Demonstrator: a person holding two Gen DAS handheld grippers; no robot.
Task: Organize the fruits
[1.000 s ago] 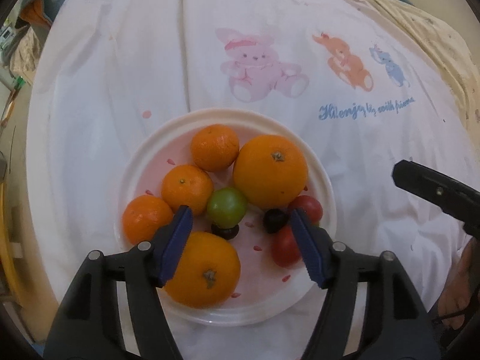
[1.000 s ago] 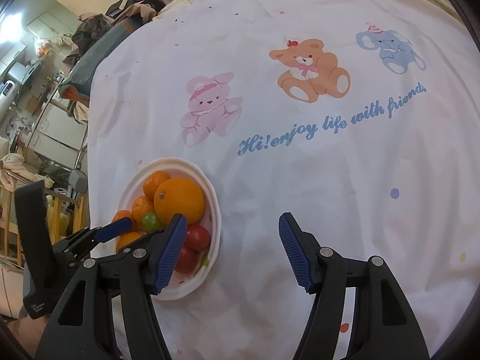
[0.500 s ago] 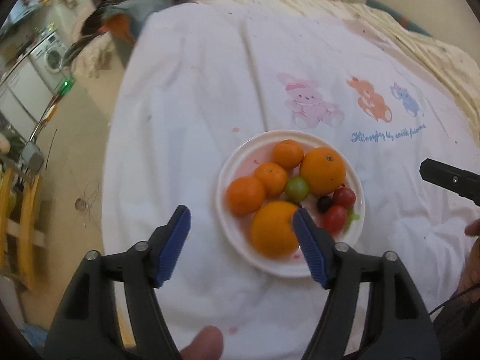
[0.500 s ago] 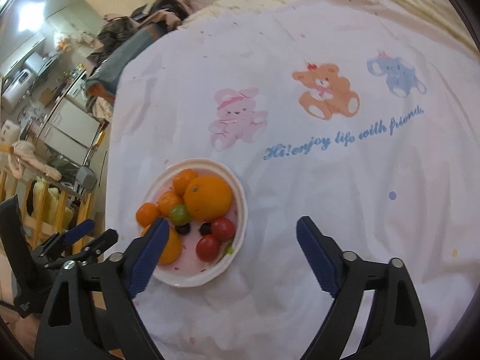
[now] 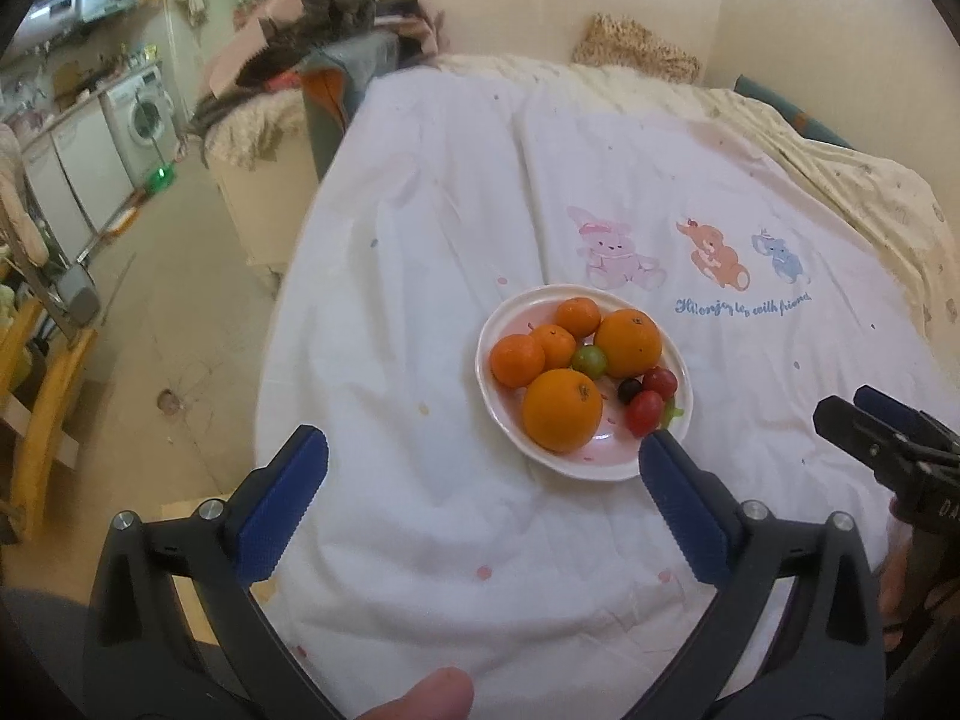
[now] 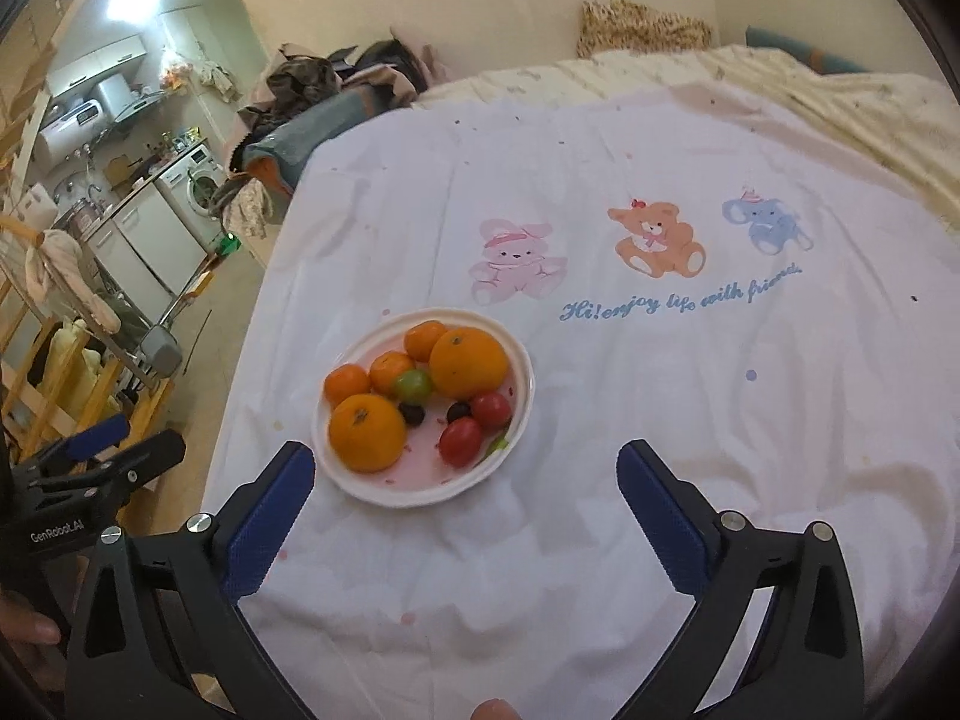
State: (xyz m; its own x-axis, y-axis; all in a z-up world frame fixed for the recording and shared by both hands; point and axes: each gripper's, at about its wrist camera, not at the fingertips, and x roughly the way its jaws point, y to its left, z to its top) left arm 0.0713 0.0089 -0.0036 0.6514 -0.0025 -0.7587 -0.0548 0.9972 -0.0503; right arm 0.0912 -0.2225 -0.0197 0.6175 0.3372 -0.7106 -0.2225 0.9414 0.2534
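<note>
- The left gripper (image 5: 483,459) is held above the sheet (image 5: 420,252), on the near side of the plate (image 5: 489,354); its blue pads (image 5: 282,501) stand wide apart with nothing between them.
- The left gripper's right pad tip sits just beside the plate's near rim in the left wrist view; whether it touches cannot be told.
- The right gripper (image 6: 465,483) is likewise held off the sheet (image 6: 690,420), near side of the plate (image 6: 528,378) and to its right, its pads (image 6: 657,516) spread wide and holding nothing.
- The plate holds all the fruit: two big oranges (image 5: 562,410), three small mandarins (image 5: 517,360), a green tomato (image 5: 589,359), two red tomatoes (image 5: 645,412) and dark grapes (image 5: 629,388).
- In the right wrist view the same pile shows: big orange (image 6: 366,432) at the plate's near-left rim, red tomatoes (image 6: 461,441) at its near right.
- The plate lies toward the left edge of the bed; a strip of sheet separates it from that edge, beyond which the floor (image 5: 150,300) drops away.
- To the plate's right and beyond it the sheet runs open, with only the printed rabbit (image 6: 519,261), bear (image 6: 657,237) and elephant (image 6: 768,222).
- A thumb tip (image 5: 414,696) shows at the bottom of the left wrist view.
</note>
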